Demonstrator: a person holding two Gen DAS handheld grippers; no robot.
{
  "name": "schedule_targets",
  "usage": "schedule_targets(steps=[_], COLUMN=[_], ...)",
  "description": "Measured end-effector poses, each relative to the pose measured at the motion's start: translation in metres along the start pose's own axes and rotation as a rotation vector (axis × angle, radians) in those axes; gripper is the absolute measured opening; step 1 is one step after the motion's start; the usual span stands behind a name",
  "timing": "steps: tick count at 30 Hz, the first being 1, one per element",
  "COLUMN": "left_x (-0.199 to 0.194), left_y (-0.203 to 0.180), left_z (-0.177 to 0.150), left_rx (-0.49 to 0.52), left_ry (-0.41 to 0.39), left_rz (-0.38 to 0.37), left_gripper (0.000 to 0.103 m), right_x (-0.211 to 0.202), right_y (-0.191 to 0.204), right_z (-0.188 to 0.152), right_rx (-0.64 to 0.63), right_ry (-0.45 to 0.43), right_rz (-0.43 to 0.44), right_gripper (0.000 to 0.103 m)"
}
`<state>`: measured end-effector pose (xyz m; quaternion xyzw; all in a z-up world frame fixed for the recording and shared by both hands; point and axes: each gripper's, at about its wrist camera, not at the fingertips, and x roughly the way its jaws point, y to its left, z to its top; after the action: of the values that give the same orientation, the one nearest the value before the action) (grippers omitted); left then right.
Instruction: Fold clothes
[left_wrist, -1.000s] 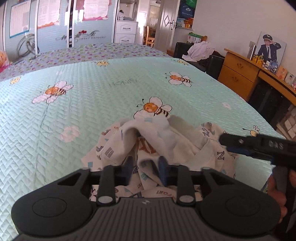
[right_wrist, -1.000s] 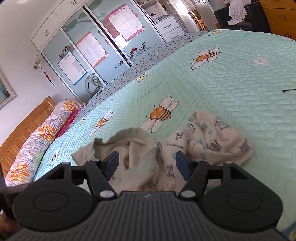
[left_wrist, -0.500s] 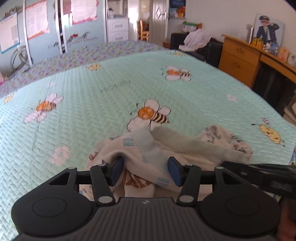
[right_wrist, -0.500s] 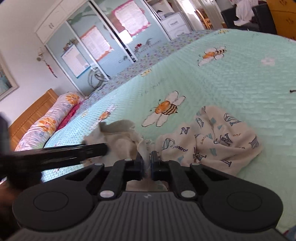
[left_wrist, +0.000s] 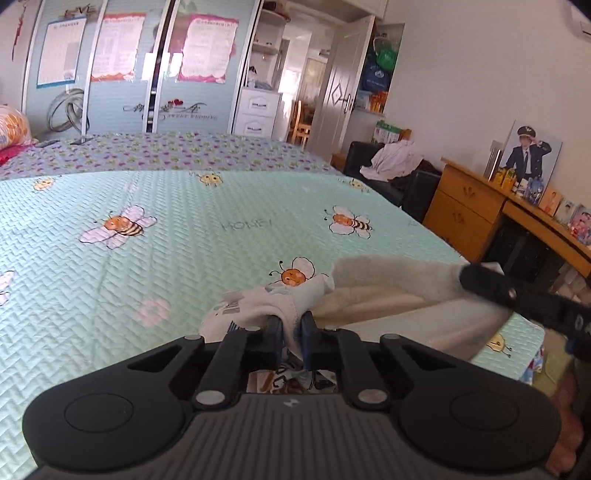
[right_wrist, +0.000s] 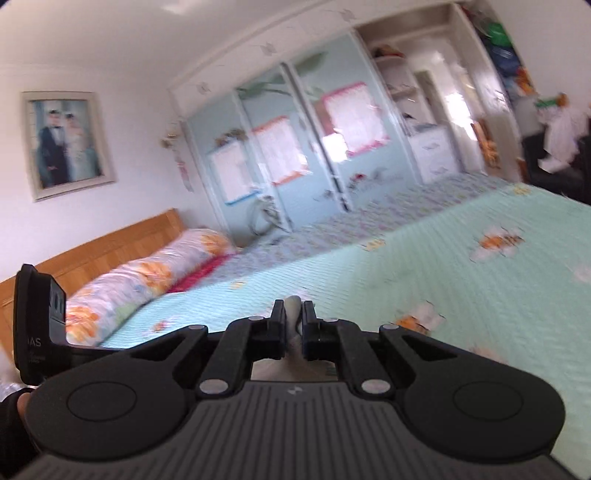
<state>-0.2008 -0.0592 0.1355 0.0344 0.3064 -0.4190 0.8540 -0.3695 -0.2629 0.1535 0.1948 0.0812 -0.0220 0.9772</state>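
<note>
Cream cloth, printed with letters, is the garment (left_wrist: 291, 295); it sits bunched at the near edge of the bed (left_wrist: 184, 236), just in front of a bee print.

Left gripper (left_wrist: 290, 334): jaws closing, pads already pressing a fold of the garment between them. Cloth humps up over the fingertips and more of it hangs below the jaws.

Right gripper (right_wrist: 293, 321): nearly closed, thin strip of pale cloth pinched between the pads. In the left view its black body (left_wrist: 517, 299) comes in from the right side of the bed, and a band of the garment stretches from the left gripper across to it, lifted off the bed.

Right view is motion-blurred. The left gripper's body (right_wrist: 37, 325) shows at its left edge, toward the headboard end of the bed, with part of a hand (right_wrist: 14, 424) below it.

Pillow (right_wrist: 147, 273) lies along the head of the bed.
</note>
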Motion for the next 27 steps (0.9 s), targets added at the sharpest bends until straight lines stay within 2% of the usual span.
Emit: schedule_targets(steps=[1, 3, 4, 6, 8, 9, 11, 13, 15, 17, 19, 21, 23, 24, 25, 26, 27], left_x=[-0.007, -0.015, -0.013, -0.009, -0.011, -0.012, -0.015, -0.012, 0.005, 0.028, 0.052, 0.072, 0.079, 0.079, 0.078, 0.075, 0.072], left_y=[0.003, 0.010, 0.014, 0.024, 0.025, 0.022, 0.015, 0.002, -0.007, -0.012, -0.004, 0.006, 0.018, 0.024, 0.029, 0.031, 0.034], left_z=[-0.005, -0.017, -0.026, -0.040, -0.042, -0.040, -0.033, -0.022, -0.018, -0.022, -0.031, -0.039, -0.045, -0.046, -0.047, -0.046, -0.045], left_rx=[-0.002, -0.016, -0.030, -0.068, -0.069, -0.055, -0.020, 0.047, 0.114, 0.158, 0.148, 0.129, 0.086, 0.065, 0.045, 0.029, 0.014], left_ry=[0.007, 0.039, 0.069, 0.121, 0.121, 0.109, 0.080, 0.046, 0.066, 0.108, 0.157, 0.200, 0.226, 0.224, 0.221, 0.207, 0.190], left_rz=[0.001, 0.012, 0.024, 0.034, 0.034, 0.034, 0.035, 0.048, 0.073, 0.093, 0.108, 0.127, 0.145, 0.139, 0.131, 0.127, 0.123], left_gripper=[0.012, 0.018, 0.023, 0.028, 0.034, 0.038, 0.049, 0.071, 0.076, 0.076, 0.071, 0.066, 0.063, 0.055, 0.035, 0.019, 0.005], right_x=[0.001, 0.012, 0.018, 0.032, 0.032, 0.028, 0.017, 0.009, 0.018, 0.027, 0.037, 0.056, 0.071, 0.075, 0.076, 0.076, 0.073], right_y=[0.003, 0.002, -0.003, -0.012, -0.018, -0.020, -0.019, -0.016, -0.010, -0.005, 0.000, -0.001, -0.007, -0.011, -0.011, -0.014, -0.017], right_z=[-0.002, -0.014, -0.025, -0.045, -0.063, -0.068, -0.064, -0.056, -0.057, -0.058, -0.060, -0.074, -0.087, -0.094, -0.098, -0.099, -0.098], right_rx=[-0.015, -0.010, 0.017, 0.070, 0.098, 0.109, 0.116, 0.095, 0.062, 0.030, -0.002, -0.027, 0.000, 0.019, 0.024, 0.023, 0.039], right_ry=[0.017, 0.116, 0.195, 0.351, 0.425, 0.433, 0.387, 0.314, 0.323, 0.332, 0.344, 0.425, 0.521, 0.551, 0.561, 0.563, 0.550], right_rz=[0.023, 0.036, 0.025, 0.002, -0.056, -0.074, -0.089, -0.107, -0.100, -0.094, -0.089, -0.131, -0.129, -0.126, -0.129, -0.143, -0.153], right_gripper=[0.010, 0.016, 0.023, 0.027, 0.027, 0.031, 0.043, 0.070, 0.076, 0.076, 0.076, 0.075, 0.075, 0.072, 0.059, 0.044, 0.009])
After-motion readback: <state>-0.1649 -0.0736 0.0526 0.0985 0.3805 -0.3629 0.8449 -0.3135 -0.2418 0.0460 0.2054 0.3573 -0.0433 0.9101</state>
